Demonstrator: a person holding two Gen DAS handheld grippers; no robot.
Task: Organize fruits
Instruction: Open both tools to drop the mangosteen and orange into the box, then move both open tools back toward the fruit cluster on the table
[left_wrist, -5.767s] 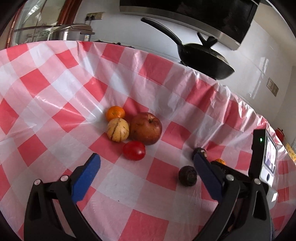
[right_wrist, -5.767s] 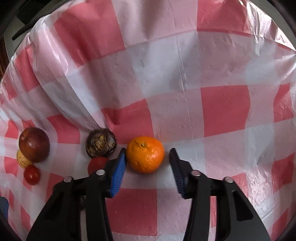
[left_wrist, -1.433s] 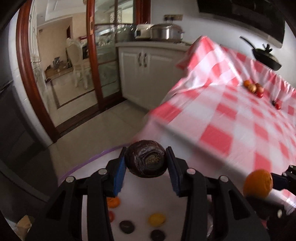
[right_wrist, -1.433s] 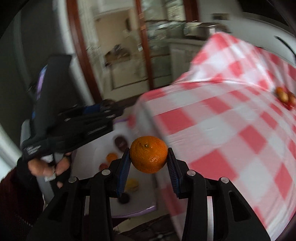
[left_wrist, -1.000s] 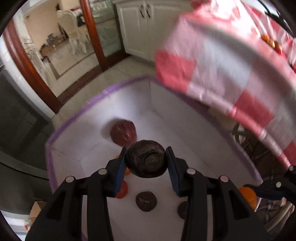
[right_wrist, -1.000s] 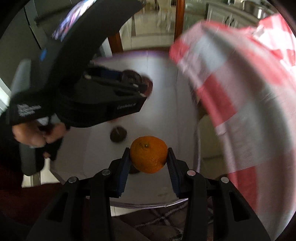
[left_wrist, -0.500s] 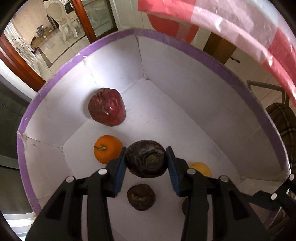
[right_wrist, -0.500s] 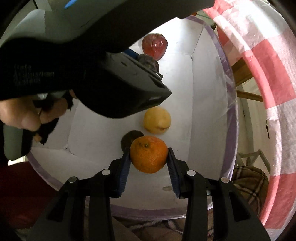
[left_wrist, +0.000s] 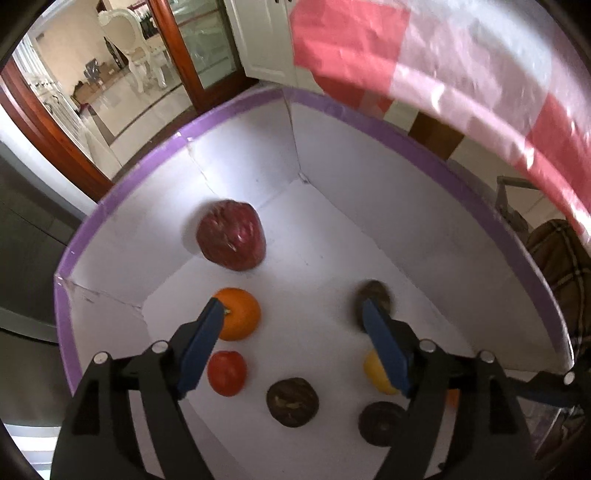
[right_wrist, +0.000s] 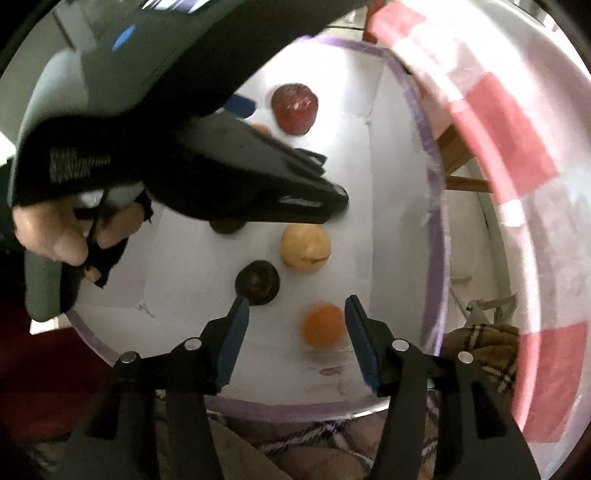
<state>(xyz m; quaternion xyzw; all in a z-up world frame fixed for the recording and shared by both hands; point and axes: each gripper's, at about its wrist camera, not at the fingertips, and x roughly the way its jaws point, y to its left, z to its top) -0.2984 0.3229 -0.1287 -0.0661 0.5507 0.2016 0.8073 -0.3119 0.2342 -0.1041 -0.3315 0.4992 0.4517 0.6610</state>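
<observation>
Both grippers hang open over a white box with a purple rim (left_wrist: 424, 151). My left gripper (left_wrist: 291, 314) is open; the dark fruit (left_wrist: 375, 293) it held lies blurred on the box floor by its right finger. My right gripper (right_wrist: 295, 312) is open; the orange (right_wrist: 322, 325) it held lies blurred on the box floor between its fingers. The box also holds a dark red apple (left_wrist: 231, 240), an orange fruit (left_wrist: 238, 314), a red tomato (left_wrist: 226, 373), two dark round fruits (left_wrist: 292, 402), and a yellow fruit (right_wrist: 304, 248). The left gripper's body (right_wrist: 207, 162) covers part of the box in the right wrist view.
The red and white checked tablecloth (left_wrist: 461, 74) hangs over the table edge just right of the box. A plaid cushion (left_wrist: 557, 254) lies beside the box. Wooden doors and white cabinets (left_wrist: 258, 37) stand beyond it. The box rim (right_wrist: 434, 206) runs close to my right gripper.
Both grippers have opened over the box. The dark fruit has dropped from the left gripper and the orange from the right; both now lie in the box.
</observation>
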